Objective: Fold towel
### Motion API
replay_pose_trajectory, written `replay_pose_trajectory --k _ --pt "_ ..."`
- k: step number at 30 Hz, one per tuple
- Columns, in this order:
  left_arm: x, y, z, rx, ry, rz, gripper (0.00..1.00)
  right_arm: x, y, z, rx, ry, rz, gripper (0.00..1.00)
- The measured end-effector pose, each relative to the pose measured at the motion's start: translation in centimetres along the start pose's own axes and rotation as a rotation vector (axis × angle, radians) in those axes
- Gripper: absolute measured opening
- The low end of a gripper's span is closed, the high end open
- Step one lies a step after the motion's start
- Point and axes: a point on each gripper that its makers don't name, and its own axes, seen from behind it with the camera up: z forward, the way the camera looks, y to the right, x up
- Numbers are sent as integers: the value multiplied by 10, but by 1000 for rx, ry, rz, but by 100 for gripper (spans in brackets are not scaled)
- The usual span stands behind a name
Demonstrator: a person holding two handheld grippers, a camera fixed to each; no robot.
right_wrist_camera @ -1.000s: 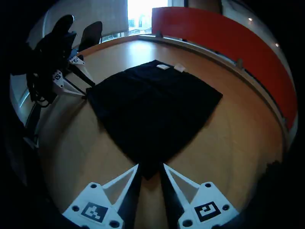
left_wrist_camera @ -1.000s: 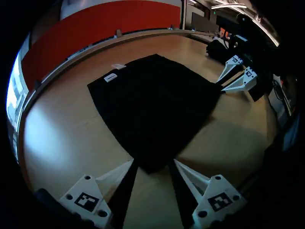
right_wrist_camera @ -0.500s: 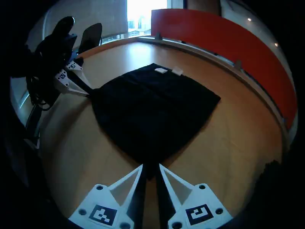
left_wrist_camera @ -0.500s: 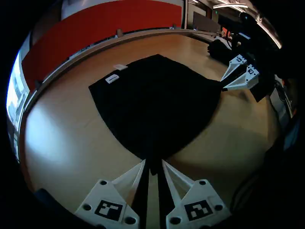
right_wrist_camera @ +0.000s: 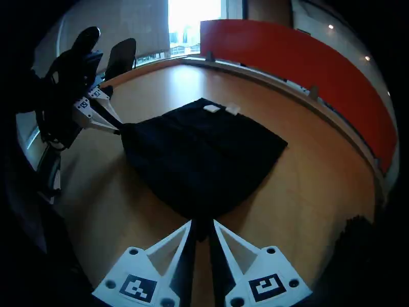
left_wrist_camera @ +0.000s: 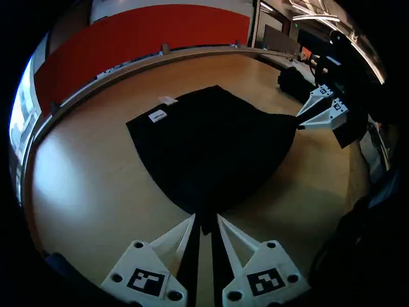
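A black towel (left_wrist_camera: 214, 143) lies spread on the wooden table (left_wrist_camera: 92, 174), with a white label (left_wrist_camera: 157, 115) near its far left corner. My left gripper (left_wrist_camera: 206, 225) is shut on the towel's near corner. In the right gripper view the same towel (right_wrist_camera: 202, 153) reaches toward me, and my right gripper (right_wrist_camera: 203, 230) is shut on its near corner. Both held corners are raised a little off the table. Each view shows the other gripper farther off: the right gripper (left_wrist_camera: 301, 120) at the towel's right corner, the left gripper (right_wrist_camera: 118, 128) at its left corner.
A red partition (left_wrist_camera: 138, 41) runs along the table's far edge. A black bag (left_wrist_camera: 294, 82) sits at the far right of the table. Dark office chairs (right_wrist_camera: 102, 48) stand by a bright window (right_wrist_camera: 191, 23). A person's dark sleeve (right_wrist_camera: 56, 97) holds the far gripper.
Both grippers closed on the towel's corners, then lifted them slightly; the towel edge between them now hangs off the table and the cloth has drawn in a little.
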Motion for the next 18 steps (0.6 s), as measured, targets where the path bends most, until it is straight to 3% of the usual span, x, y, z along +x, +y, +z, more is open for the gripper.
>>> replay_pose_trajectory --k 18 --pt "6 22 -42 -18 7 -61 14 15 -15 -45 15 13 -13 16"
